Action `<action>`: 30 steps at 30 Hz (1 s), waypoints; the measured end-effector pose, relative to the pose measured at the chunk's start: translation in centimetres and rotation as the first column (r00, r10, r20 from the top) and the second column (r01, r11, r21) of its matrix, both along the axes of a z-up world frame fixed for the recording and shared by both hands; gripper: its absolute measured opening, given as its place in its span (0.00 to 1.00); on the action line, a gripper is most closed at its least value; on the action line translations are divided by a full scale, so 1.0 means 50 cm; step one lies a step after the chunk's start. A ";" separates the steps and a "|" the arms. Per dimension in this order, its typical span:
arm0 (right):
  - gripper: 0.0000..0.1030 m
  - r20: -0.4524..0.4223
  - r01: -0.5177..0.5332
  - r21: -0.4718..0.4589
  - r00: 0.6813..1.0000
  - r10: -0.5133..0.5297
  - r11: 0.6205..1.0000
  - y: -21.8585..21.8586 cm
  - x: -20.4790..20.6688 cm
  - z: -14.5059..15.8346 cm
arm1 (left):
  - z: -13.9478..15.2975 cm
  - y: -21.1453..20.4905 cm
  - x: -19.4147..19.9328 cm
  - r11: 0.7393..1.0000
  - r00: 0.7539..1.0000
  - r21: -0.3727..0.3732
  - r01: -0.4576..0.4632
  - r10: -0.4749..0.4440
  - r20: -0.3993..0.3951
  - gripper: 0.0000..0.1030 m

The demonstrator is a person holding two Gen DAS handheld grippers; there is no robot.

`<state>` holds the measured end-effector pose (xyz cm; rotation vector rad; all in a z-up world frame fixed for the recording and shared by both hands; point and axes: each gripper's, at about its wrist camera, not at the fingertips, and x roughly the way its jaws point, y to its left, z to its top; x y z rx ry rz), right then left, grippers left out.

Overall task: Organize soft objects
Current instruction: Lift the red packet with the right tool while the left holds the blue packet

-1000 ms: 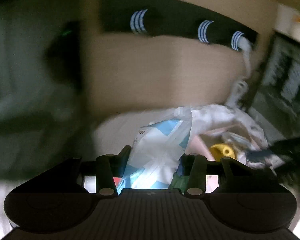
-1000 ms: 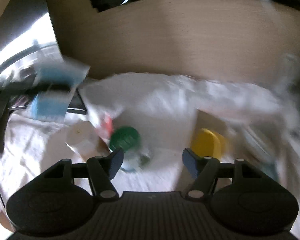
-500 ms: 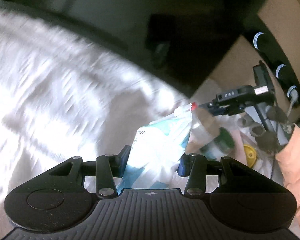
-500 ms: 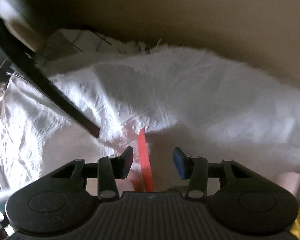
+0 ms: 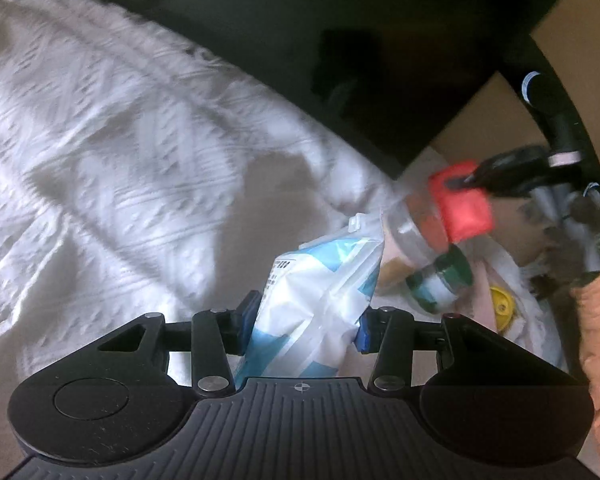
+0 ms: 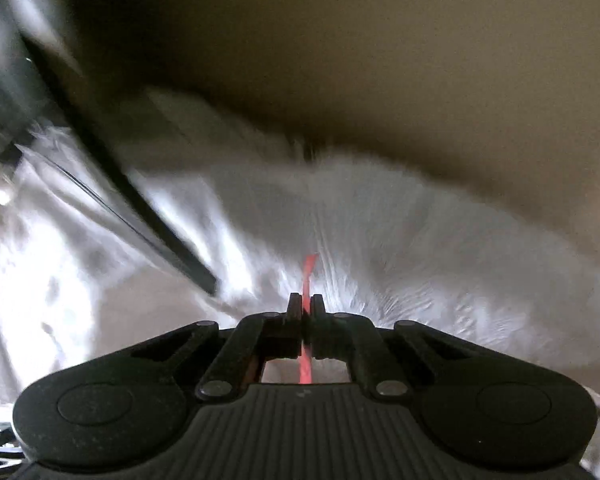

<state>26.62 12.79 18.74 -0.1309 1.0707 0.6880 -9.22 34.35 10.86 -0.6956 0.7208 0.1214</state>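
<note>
Blue-and-white soft pouch (image 5: 316, 300) is sitting squeezed between the left gripper (image 5: 302, 322) pads, over the white textured cloth (image 5: 100, 152). Right gripper (image 6: 306, 308) is pinching a thin red tab (image 6: 309, 268), jaws nearly touching; clear bottle (image 5: 416, 232) hanging beneath its red cap (image 5: 462, 204).

White patterned bedspread (image 5: 112, 168); green-capped jar (image 5: 440, 280), yellow lid (image 5: 502, 304) lying on it.

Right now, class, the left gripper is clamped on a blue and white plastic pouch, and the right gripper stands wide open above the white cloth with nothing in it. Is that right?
Not quite. The right gripper is shut, pinching a thin red strip, as the right wrist view shows. The left gripper does clamp the blue and white plastic pouch, and white cloth lies below.
</note>
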 end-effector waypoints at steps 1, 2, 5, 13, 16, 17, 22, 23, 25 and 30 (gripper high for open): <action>0.04 0.025 0.000 0.037 1.000 -0.001 0.999 -0.026 -0.024 0.039 | 0.006 -0.012 0.005 1.000 1.000 0.003 0.018 -0.018 0.004 0.48; 0.04 0.044 -0.003 0.063 0.999 0.000 0.998 -0.047 -0.046 0.066 | 0.009 -0.024 0.011 0.999 0.999 0.004 0.038 -0.038 0.008 0.48; 0.04 0.073 -0.012 0.125 0.997 0.003 0.992 -0.106 -0.129 0.117 | 0.023 -0.078 0.024 0.993 0.992 0.002 0.122 -0.122 0.018 0.48; 0.04 0.075 0.044 0.151 0.996 -0.056 0.988 -0.295 -0.350 0.081 | 0.001 -0.258 0.087 0.917 0.918 -0.067 0.392 -0.395 -0.028 0.49; 0.04 0.078 0.094 0.128 0.991 -0.105 0.987 -0.352 -0.407 0.034 | -0.023 -0.329 0.120 0.878 0.878 -0.103 0.468 -0.475 -0.062 0.49; 0.04 0.061 0.117 0.127 0.990 -0.125 0.985 -0.377 -0.417 0.010 | -0.030 -0.348 0.130 0.867 0.866 -0.117 0.485 -0.495 -0.075 0.49; 0.04 0.046 0.237 0.069 0.970 -0.240 0.969 -0.456 -0.477 -0.083 | -0.065 -0.448 0.161 0.789 0.780 -0.164 0.592 -0.613 -0.129 0.49; 0.04 0.047 0.263 0.059 0.963 -0.265 0.963 -0.471 -0.488 -0.097 | -0.069 -0.465 0.166 0.774 0.764 -0.169 0.610 -0.632 -0.135 0.49; 0.04 0.039 0.316 0.059 0.947 -0.318 0.947 -0.509 -0.504 -0.114 | -0.072 -0.493 0.177 0.757 0.743 -0.162 0.633 -0.653 -0.147 0.49; 0.04 0.043 0.430 0.110 0.899 -0.437 0.896 -0.600 -0.533 -0.122 | -0.054 -0.532 0.227 0.745 0.731 -0.123 0.656 -0.667 -0.145 0.49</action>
